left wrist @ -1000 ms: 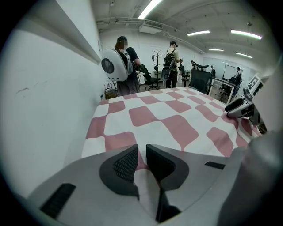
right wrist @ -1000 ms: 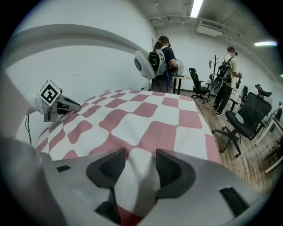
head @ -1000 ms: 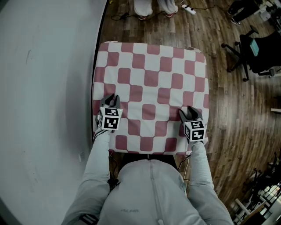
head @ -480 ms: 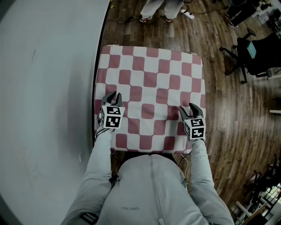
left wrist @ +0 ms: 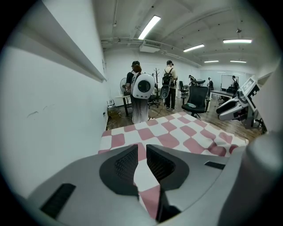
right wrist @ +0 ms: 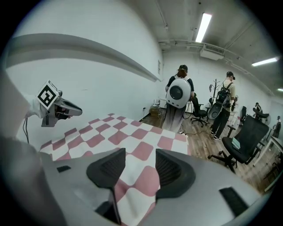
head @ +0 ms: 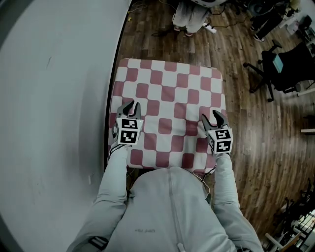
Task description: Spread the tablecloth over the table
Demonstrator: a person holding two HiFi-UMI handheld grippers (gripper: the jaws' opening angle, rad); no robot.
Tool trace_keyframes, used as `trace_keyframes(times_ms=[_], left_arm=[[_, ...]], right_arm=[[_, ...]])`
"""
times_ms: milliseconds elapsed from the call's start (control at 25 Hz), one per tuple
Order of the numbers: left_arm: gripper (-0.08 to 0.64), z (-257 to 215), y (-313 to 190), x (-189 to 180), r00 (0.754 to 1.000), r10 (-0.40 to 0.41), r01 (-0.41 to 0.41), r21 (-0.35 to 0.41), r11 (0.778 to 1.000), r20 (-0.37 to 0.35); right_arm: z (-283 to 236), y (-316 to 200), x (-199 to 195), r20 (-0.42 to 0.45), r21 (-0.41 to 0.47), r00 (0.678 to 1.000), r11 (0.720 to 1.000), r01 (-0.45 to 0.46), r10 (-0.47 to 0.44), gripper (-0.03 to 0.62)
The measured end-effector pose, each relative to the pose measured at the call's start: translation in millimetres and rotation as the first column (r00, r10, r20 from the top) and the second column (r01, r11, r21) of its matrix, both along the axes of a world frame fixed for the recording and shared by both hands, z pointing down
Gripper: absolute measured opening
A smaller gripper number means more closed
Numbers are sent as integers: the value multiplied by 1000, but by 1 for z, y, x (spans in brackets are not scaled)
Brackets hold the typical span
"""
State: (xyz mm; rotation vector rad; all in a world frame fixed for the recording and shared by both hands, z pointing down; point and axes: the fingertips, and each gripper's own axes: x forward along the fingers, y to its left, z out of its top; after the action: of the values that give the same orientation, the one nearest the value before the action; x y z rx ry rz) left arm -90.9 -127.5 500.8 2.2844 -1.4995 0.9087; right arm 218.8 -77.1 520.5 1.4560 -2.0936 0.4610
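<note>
To your left a white wall (head: 49, 98) fills that whole side, and dark wooden floor (head: 256, 128) takes up the rest. Between them, against the wall's foot, the red-and-white checked tablecloth (head: 170, 98) lies flat over the tabletop, hiding it completely, with its near edge just in front of your body. Beyond the far edge a person (head: 192, 12) stands on the floor, and a black office chair (head: 285, 64) sits well off to the right. Your left tongs (head: 131, 105) are over the near-left part of the cloth, beside the wall, pressed narrowly together on a thin raised fold of it. Your right tongs (head: 210, 117) are at the near-right edge, set wider but pinching a thicker fold that fills the space between the pads.
</note>
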Motion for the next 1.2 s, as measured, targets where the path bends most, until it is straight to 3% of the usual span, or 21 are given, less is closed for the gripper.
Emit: trace_keyframes(times_ms=[360, 720, 1040, 1200], left_arm=[[63, -71, 0, 29, 991, 38, -23, 121, 992, -125], [63, -138, 16, 60, 960, 116, -53, 240, 969, -256], [60, -168, 45, 72, 928, 186, -92, 285, 954, -323], [55, -174, 57, 67, 926, 181, -78, 299, 951, -331]], right_arm=[[-82, -21, -18, 77, 176, 997, 984, 17, -30, 214], [-165, -15, -36, 133, 367, 985, 929, 52, -108, 143], [-207, 11, -59, 176, 468, 968, 880, 79, -180, 77], [-209, 23, -64, 199, 480, 962, 875, 72, -188, 58]])
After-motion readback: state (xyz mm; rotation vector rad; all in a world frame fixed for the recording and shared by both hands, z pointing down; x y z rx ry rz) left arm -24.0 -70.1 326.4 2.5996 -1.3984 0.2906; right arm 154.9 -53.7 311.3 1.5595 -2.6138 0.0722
